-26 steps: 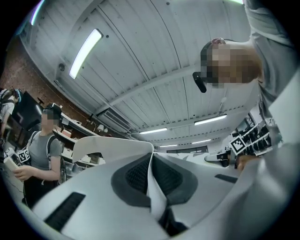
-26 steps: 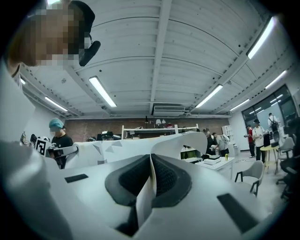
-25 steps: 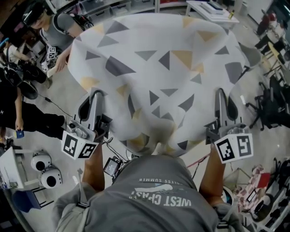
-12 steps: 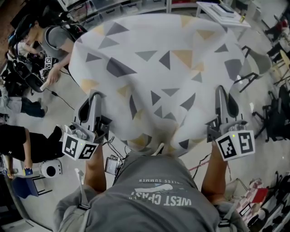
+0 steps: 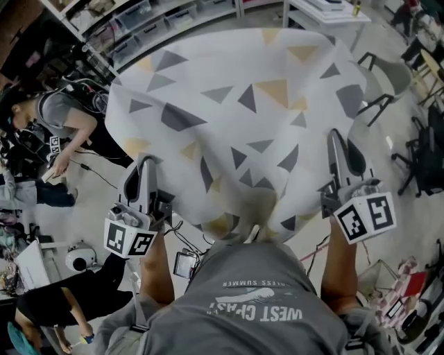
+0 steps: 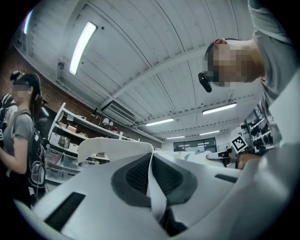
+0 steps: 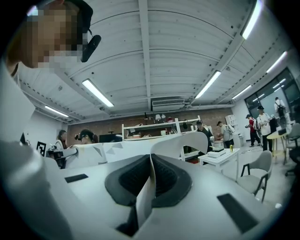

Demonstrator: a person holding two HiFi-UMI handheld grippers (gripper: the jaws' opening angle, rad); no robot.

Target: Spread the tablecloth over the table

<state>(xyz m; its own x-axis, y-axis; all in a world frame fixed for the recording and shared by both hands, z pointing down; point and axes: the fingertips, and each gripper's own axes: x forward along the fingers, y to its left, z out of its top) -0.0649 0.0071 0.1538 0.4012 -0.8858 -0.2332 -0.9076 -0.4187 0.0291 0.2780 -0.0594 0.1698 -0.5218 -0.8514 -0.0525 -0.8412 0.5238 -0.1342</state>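
Carried onward, the triangle-patterned white tablecloth (image 5: 229,118) billows, pinched by left hand-held gripper (image 5: 145,161) and right hand-held gripper (image 5: 336,136).

storage shelving (image 5: 149,15) | white side table (image 5: 326,8) right of shelving | grey chair (image 5: 392,76) farther right of shelving | person (image 5: 66,114) near shelving's left end

Left gripper (image 5: 146,163), right gripper (image 5: 336,136): both clamped
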